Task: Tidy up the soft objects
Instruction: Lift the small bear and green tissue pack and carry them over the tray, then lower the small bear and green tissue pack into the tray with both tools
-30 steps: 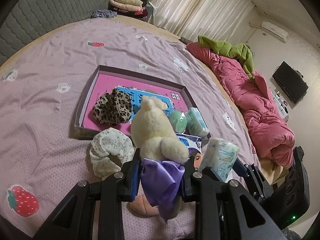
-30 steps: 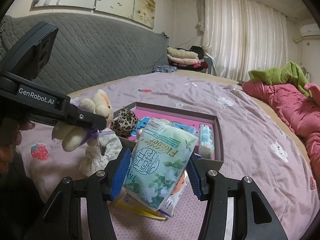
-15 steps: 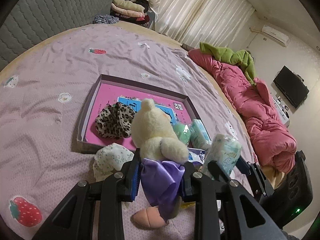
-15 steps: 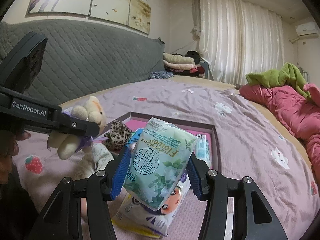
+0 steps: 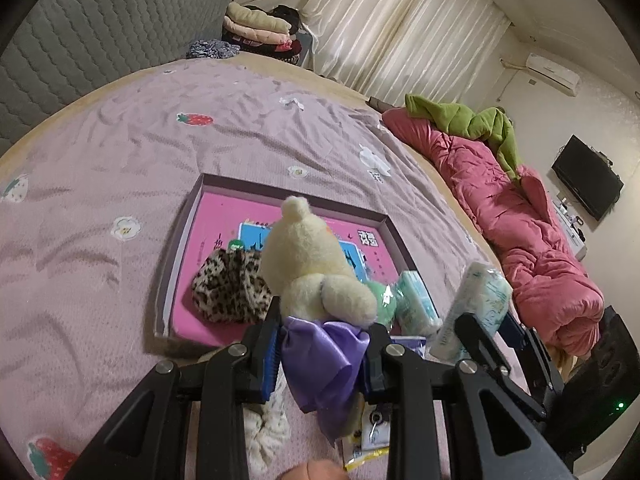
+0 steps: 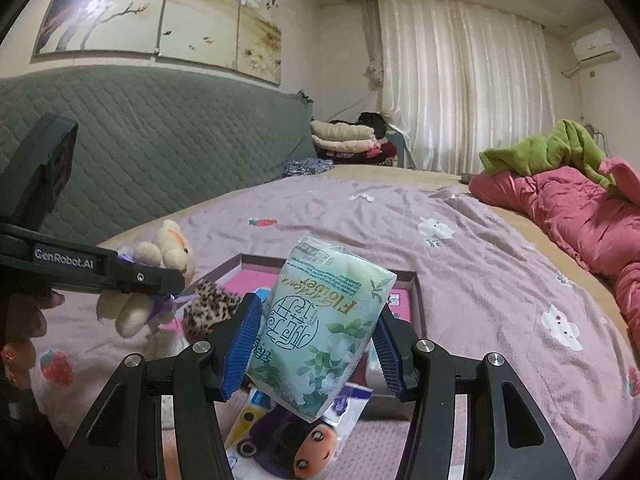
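A: Two grippers, both loaded?
B: Yes. Left gripper (image 5: pixel 322 354) clamps plush bear (image 5: pixel 308 268) above the pink tray (image 5: pixel 216 216); right gripper (image 6: pixel 314 346) pinches tissue pack (image 6: pixel 324 330) over the tray's near edge.

Two grippers are being counted: the left gripper (image 5: pixel 322 354) and the right gripper (image 6: pixel 314 342). One cream plush bear (image 5: pixel 312 264) is being seen, with one purple ribbon (image 5: pixel 324 356) on it. Two tissue packs are being counted: one tissue pack (image 6: pixel 320 328) printed with flowers, and one smaller tissue pack (image 5: pixel 416 298) lying in the box. One shallow pink box (image 5: pixel 182 240) is being shown, with one leopard-print scrunchie (image 5: pixel 230 286) and one green round item (image 5: pixel 380 294) inside it. One pale floral scrunchie (image 5: pixel 266 430) and one cartoon-face packet (image 6: pixel 296 436) are being counted on the sheet.
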### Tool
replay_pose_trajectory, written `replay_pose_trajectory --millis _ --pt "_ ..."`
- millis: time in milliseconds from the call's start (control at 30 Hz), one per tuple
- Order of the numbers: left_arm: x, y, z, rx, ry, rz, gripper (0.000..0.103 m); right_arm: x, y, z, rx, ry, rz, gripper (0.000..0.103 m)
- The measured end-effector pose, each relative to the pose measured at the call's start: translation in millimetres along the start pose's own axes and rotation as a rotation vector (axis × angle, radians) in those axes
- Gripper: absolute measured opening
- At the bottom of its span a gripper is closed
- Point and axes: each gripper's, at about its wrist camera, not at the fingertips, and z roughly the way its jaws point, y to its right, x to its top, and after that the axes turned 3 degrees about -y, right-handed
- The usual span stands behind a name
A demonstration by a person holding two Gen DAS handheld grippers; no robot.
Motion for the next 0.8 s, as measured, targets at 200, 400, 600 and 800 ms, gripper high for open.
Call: replay_pose_trajectory --millis 200,400,600,800 --pt "5 1 15 0.012 -0.013 0.015 0.031 11 6 7 -0.013 0.030 0.012 0.056" --pt "8 -1 30 0.031 -0.028 0.024 0.031 13 10 19 -0.015 0.029 0.020 0.056" --pt "10 -7 45 0.068 -0.050 0.028 0.031 15 12 36 -0.004 0.016 0.012 0.056" --pt "10 -10 57 0.091 -0.072 0.036 0.031 19 12 51 0.009 0.013 -0.004 0.056"
